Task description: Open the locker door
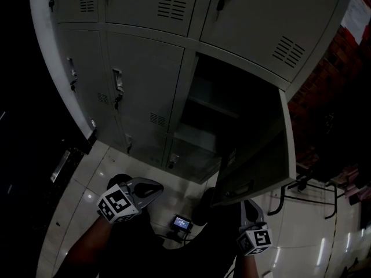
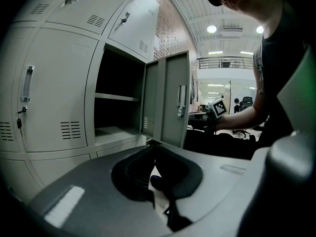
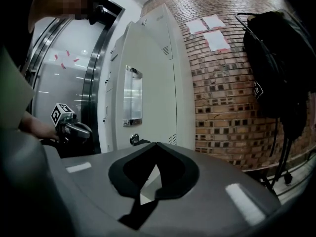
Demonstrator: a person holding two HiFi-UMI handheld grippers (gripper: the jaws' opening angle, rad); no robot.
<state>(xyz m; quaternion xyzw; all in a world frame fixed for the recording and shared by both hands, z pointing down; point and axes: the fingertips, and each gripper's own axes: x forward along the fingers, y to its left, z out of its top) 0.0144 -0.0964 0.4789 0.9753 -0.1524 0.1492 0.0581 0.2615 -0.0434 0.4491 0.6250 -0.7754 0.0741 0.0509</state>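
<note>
The right gripper [image 1: 249, 207], jaws pressed together on nothing, hangs just beneath the open locker door [image 1: 264, 149], and the left gripper [image 1: 155, 188] is likewise clenched and empty.

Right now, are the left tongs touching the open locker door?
Apart. The head view shows the left tongs low on the left, with bare floor tiles between them and the open locker door on the right.
</note>
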